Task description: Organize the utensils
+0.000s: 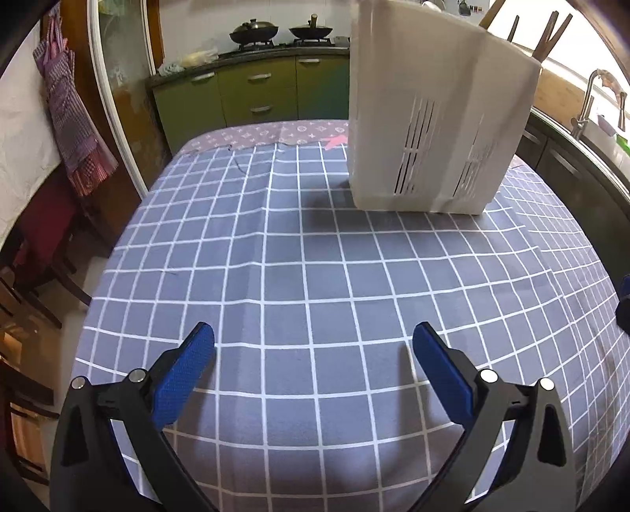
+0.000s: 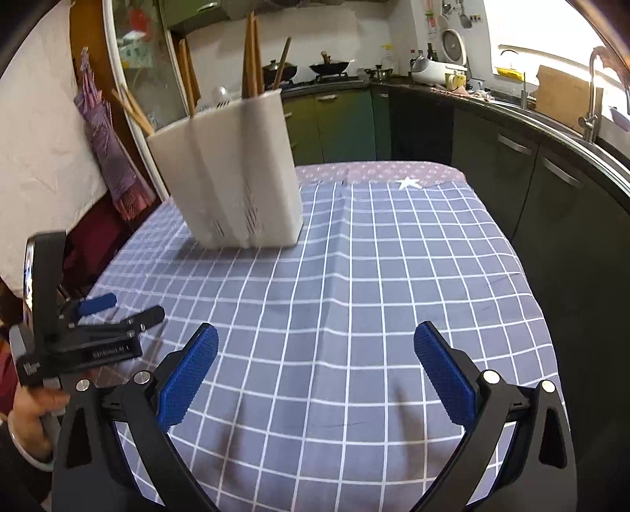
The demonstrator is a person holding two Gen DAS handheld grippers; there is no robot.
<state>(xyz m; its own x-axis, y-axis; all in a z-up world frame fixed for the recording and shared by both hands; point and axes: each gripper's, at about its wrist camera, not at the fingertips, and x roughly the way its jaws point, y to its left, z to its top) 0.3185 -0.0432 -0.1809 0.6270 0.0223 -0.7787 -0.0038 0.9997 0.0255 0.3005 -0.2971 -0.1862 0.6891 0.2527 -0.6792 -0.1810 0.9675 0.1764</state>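
A white plastic utensil holder [image 2: 232, 173] stands upright on the far left part of the table in the right wrist view; in the left wrist view the same holder [image 1: 437, 114] rises at the far right of the cloth. Its front is moulded into vertical sections, with narrow drainage slots [image 1: 417, 145] cut low in the walls. Several wooden chopsticks [image 2: 251, 59] stick up out of its top, leaning in different directions, and the tines of a pale fork [image 2: 223, 104] just show above the rim; which section each utensil stands in cannot be told. More wooden sticks [image 1: 551, 35] poke above the holder's rim in the left wrist view.

The holder rests on a grey-blue checked tablecloth [image 2: 354, 283], which overlaps a pinkish patterned cloth [image 2: 378, 171] along the far edge of the table.

The right gripper [image 2: 315, 334] has its blue-padded fingers spread wide, with only bare cloth between them, touching nothing. The left gripper [image 1: 313, 334] likewise has its fingers set wide apart over empty cloth, well short of the holder. From the right wrist view the left gripper [image 2: 98, 305] appears at the left edge, near the table's edge, gripped by a hand [image 2: 33, 413].

Behind the table runs a kitchen counter with green cabinets [image 1: 256, 90] and two woks [image 1: 281, 31] on the hob, and a sink tap [image 2: 594, 90] stands at the right.
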